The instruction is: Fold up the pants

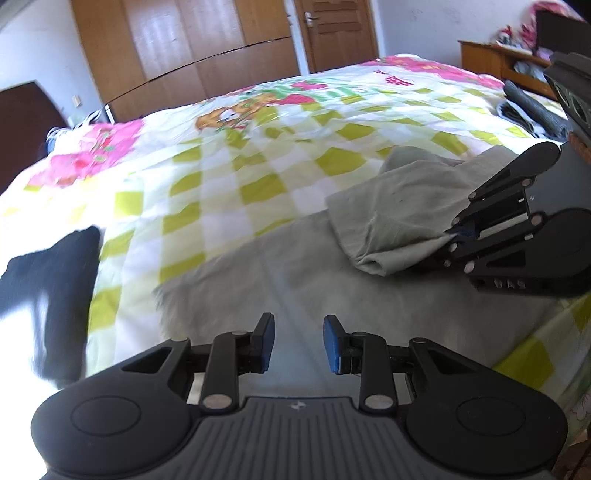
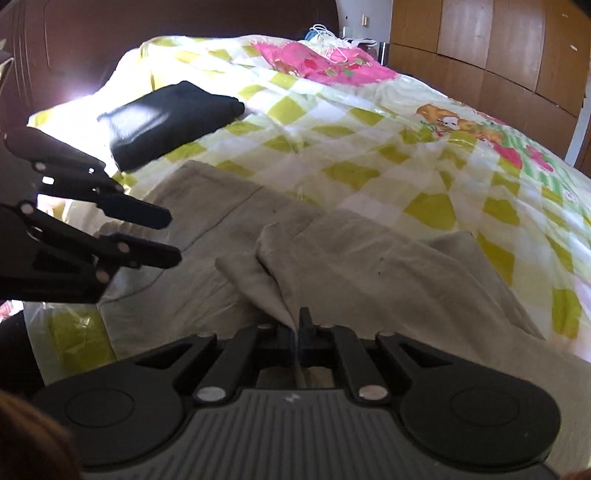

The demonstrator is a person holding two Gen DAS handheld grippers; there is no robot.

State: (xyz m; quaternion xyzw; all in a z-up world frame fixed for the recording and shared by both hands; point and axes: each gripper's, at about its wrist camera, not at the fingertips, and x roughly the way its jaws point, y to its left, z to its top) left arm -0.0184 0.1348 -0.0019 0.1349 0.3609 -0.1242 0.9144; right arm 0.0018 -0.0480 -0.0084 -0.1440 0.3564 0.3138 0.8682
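Grey pants (image 1: 280, 273) lie spread on the bed near its front edge; they also show in the right wrist view (image 2: 351, 254). My left gripper (image 1: 299, 341) is open and empty, just above the flat part of the pants. It shows at the left of the right wrist view (image 2: 173, 238), open. My right gripper (image 2: 297, 339) is shut on a bunched fold of the pants and lifts it off the bed. In the left wrist view the right gripper (image 1: 448, 240) pinches the folded-over end of the pants (image 1: 399, 206) at the right.
The bed has a green-and-white checked cover (image 1: 229, 173) with pink prints. A folded black garment (image 2: 166, 118) lies on it near the dark headboard (image 2: 184, 22). A wooden wardrobe (image 1: 192, 48), a door and a side table (image 1: 491, 59) stand beyond the bed.
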